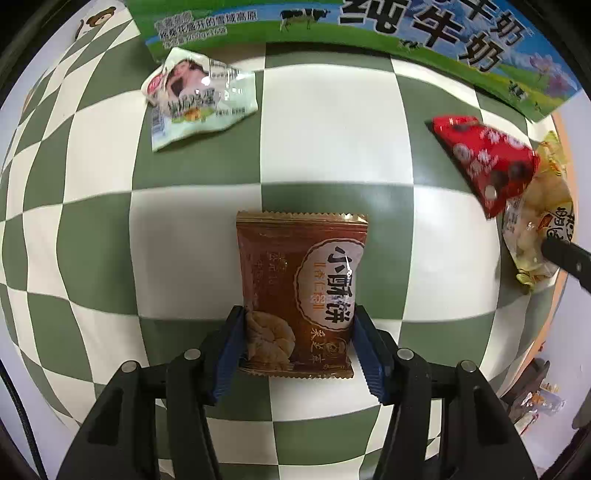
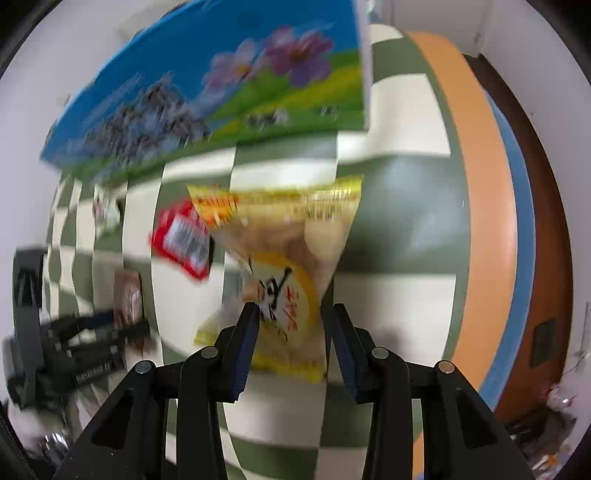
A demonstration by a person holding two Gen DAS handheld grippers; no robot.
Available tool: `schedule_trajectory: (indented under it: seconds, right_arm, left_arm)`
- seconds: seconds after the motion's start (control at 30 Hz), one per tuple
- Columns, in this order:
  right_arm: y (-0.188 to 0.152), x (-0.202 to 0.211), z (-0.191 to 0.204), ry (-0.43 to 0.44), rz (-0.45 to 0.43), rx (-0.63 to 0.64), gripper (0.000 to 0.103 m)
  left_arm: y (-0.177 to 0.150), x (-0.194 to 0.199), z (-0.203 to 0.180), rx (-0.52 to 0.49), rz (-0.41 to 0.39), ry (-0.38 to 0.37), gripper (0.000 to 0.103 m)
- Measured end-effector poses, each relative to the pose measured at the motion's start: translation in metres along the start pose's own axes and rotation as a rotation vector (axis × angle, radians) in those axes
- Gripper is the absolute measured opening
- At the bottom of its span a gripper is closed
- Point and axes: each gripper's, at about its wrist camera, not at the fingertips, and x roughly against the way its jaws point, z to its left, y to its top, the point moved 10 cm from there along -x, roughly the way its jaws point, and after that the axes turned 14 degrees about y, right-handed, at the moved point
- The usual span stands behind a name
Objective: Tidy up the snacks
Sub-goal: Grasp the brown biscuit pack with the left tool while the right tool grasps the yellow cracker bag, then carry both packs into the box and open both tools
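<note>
In the left wrist view my left gripper is shut on a brown pastry packet, its blue pads pressing both sides of the packet's lower half above the checkered cloth. In the right wrist view my right gripper is shut on a yellow and clear snack bag; the view is blurred by motion. That bag also shows at the right edge of the left wrist view. A red packet lies beside the yellow bag; it also shows in the right wrist view. A white packet lies at the far left.
A large blue and green milk carton box stands along the far side of the green and white checkered cloth; it also shows in the right wrist view. The table's orange edge runs along the right.
</note>
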Motion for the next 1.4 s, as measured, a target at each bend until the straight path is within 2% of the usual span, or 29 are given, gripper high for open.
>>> schedule_trajectory:
  seconds: [0.1,0.13,0.23,0.33,0.37,0.47,0.53,0.57,0.67,0.73,0.77,0.93,1.1,1.17,1.4]
  right_arm:
    - [-0.010,-0.002,0.003,-0.018,0.019,0.018,0.043]
    - [-0.008,0.000,0.004,-0.011,0.002,0.002,0.043]
    - [-0.010,0.008,-0.003,0.010,-0.068,-0.064,0.043]
    - [0.008,0.016,-0.003,0.022,-0.130,-0.109,0.062]
    - [0.014,0.017,-0.002,0.031,-0.144,-0.116,0.062]
    - [0.031,0.013,-0.004,0.033,-0.160,-0.130,0.062]
    - [0.038,-0.003,-0.001,0.032,-0.136,-0.135,0.060]
    - [0.038,-0.010,-0.002,0.028,-0.117,-0.139,0.052]
    - [0.030,-0.024,0.006,0.022,-0.079,-0.088,0.045]
    - [0.015,-0.023,0.014,0.010,-0.037,-0.032,0.045]
    - [0.006,-0.022,0.017,0.013,-0.019,-0.015,0.045]
    - [-0.045,-0.033,0.017,0.028,0.093,0.005,0.046]
    - [-0.048,-0.040,0.011,0.051,0.044,-0.069,0.048]
    - [-0.046,-0.035,0.014,0.043,0.008,-0.051,0.046]
    - [-0.034,-0.011,0.031,0.102,-0.050,-0.036,0.044]
  left_arm:
    - [-0.001,-0.003,-0.001,0.025,0.004,-0.007,0.055]
    - [-0.011,-0.003,-0.001,0.041,0.010,-0.016,0.056]
    - [-0.002,-0.003,0.005,0.077,0.020,-0.036,0.056]
    - [0.021,0.000,0.016,0.108,0.023,-0.047,0.056]
    - [0.024,-0.001,0.017,0.119,0.024,-0.049,0.057]
    - [0.031,0.000,0.024,0.129,0.025,-0.047,0.057]
    - [0.043,0.003,0.014,0.121,0.018,-0.045,0.057]
    - [0.045,0.006,0.009,0.117,0.014,-0.045,0.057]
    - [0.047,0.015,-0.001,0.105,0.012,-0.050,0.057]
    - [0.038,0.021,-0.001,0.103,0.013,-0.058,0.057]
    - [0.020,0.021,0.006,0.105,0.013,-0.060,0.057]
    - [0.017,0.015,0.010,0.110,0.011,-0.069,0.057]
    - [0.008,0.020,0.016,0.114,-0.012,-0.059,0.054]
    - [0.003,0.022,0.013,0.093,-0.033,-0.050,0.054]
    - [0.011,0.083,0.001,0.061,-0.132,-0.099,0.054]
